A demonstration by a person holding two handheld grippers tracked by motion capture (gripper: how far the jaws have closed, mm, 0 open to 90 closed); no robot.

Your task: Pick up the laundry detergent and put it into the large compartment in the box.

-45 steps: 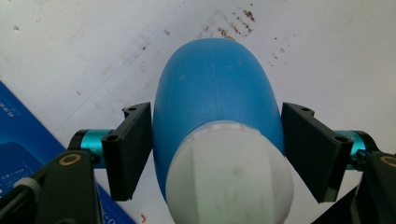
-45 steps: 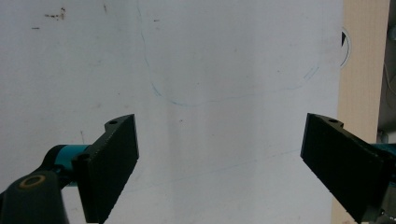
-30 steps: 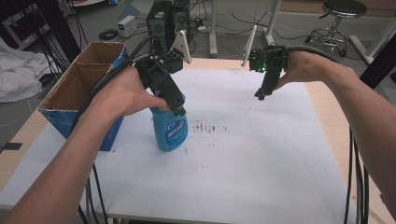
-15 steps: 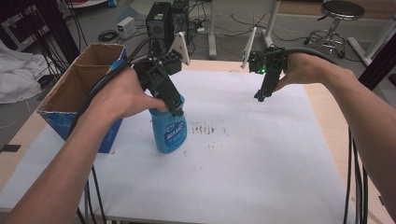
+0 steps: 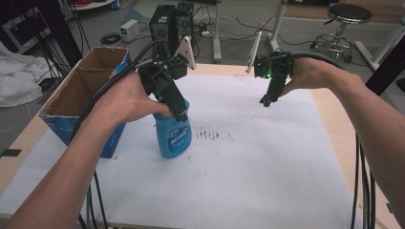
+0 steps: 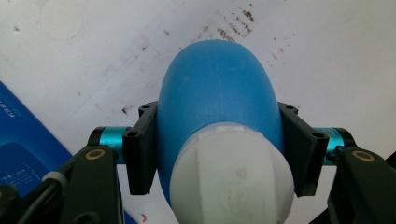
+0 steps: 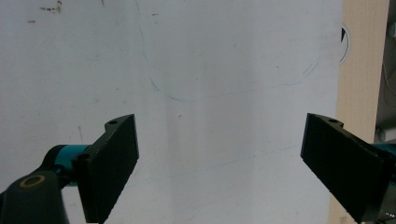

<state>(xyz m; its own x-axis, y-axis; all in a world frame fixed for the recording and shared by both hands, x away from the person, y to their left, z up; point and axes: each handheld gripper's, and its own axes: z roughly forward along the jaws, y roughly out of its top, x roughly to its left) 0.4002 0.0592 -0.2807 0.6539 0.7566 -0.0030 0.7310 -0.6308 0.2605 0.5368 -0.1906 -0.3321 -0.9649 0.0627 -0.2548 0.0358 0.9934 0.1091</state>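
Pinching the blue bottle (image 6: 217, 107) just below its white cap (image 6: 232, 179), our left tongs (image 6: 217, 149); our right tongs (image 7: 238, 163) spread wide above the tabletop (image 7: 210, 56). Label illegible.

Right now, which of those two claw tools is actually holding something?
The left gripper: its jaws squeeze the blue bottle beside the cardboard box. The right gripper hangs open over the white sheet.
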